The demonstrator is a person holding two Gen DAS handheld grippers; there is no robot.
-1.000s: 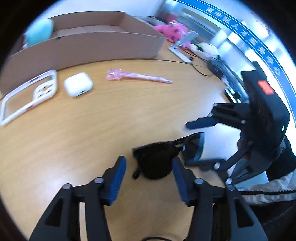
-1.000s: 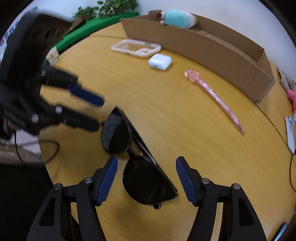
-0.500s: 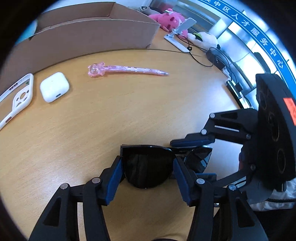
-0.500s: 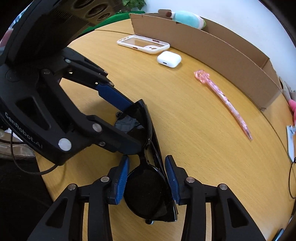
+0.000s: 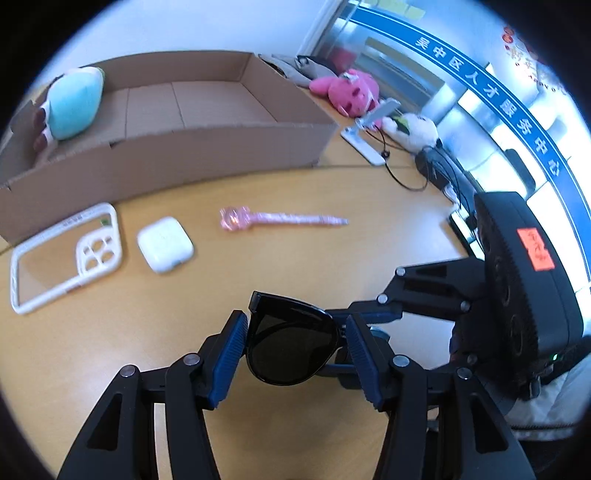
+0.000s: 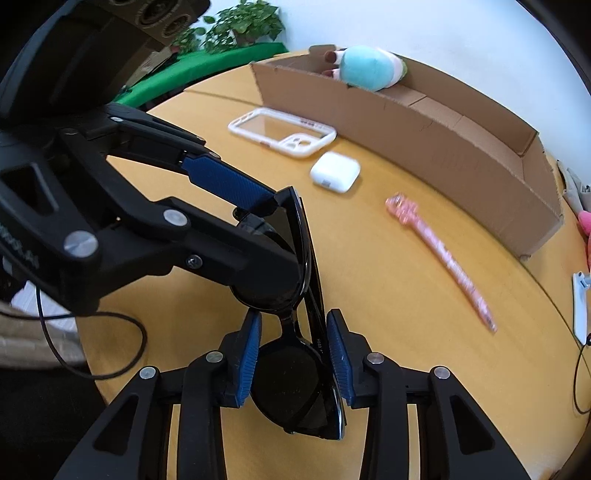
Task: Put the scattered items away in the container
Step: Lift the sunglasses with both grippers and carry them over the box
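Black sunglasses (image 5: 291, 343) hang folded between both grippers over the wooden table. My left gripper (image 5: 294, 319) is shut on one lens, its blue pads pressing the rim from both sides. My right gripper (image 6: 294, 321) grips the sunglasses (image 6: 291, 384) at the other lens and the folded arms, its jaws still closing on them. The open cardboard box (image 5: 184, 155) stands at the back with a teal plush toy (image 5: 74, 103) inside. In front of it lie a white phone case (image 5: 66, 254), a white earbuds case (image 5: 165, 243) and a pink pen (image 5: 280, 219).
Behind the box on the right are a pink plush (image 5: 347, 92), a white plush (image 5: 410, 129), a phone stand (image 5: 365, 136) and black cables (image 5: 436, 166). The round table's edge (image 6: 122, 369) runs close below the grippers. Green plants (image 6: 236, 29) stand beyond the table.
The sunglasses lay on the table between open jaws a second ago. Both grippers have since shut on them, and both have come up with the glasses, so the box's inside now shows.
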